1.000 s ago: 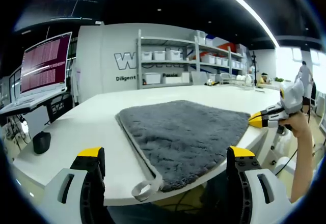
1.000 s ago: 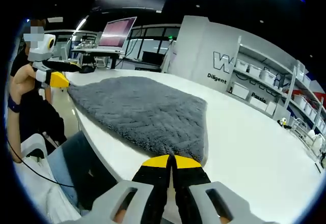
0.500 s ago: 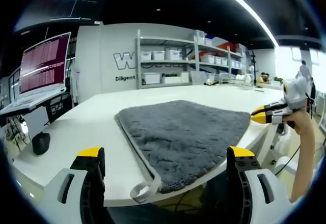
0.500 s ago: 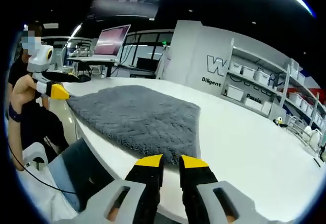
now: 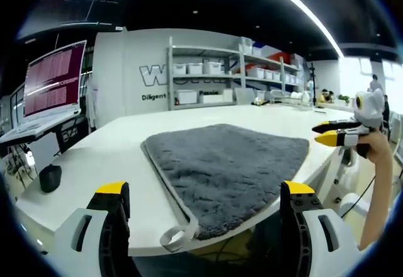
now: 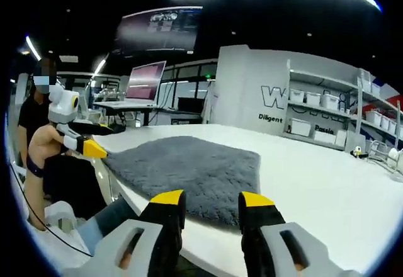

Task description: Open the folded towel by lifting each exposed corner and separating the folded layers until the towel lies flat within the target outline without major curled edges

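Jaws of the left gripper (image 5: pixel 204 196) stand wide apart with nothing between them, their yellow tips rising at either side of the near edge of the white surface (image 5: pixel 113 151). Between and beyond those tips lies the grey towel (image 5: pixel 227 163), spread on the surface with its pale hem running along its left side and a small loop (image 5: pixel 178 237) hanging off the near corner over the surface edge. That corner sits just ahead of the jaws and apart from them. Far left, a monitor (image 5: pixel 55 79) with a reddish screen stands behind the surface; a shelving rack (image 5: pixel 214 75) with white boxes fills the middle background.

At the right of the left gripper view, the right gripper (image 5: pixel 334 133) comes in, held by a hand (image 5: pixel 373 148), with its yellow-tipped jaws parted and clear of the towel's far corner.

From the right gripper view, the left gripper (image 6: pixel 94 148) shows at far left beside the towel's (image 6: pixel 195 173) corner, held by a seated person (image 6: pixel 38 157). The right gripper's own jaws are open and empty, raised just short of the towel's nearest edge, which lies straight ahead between them.
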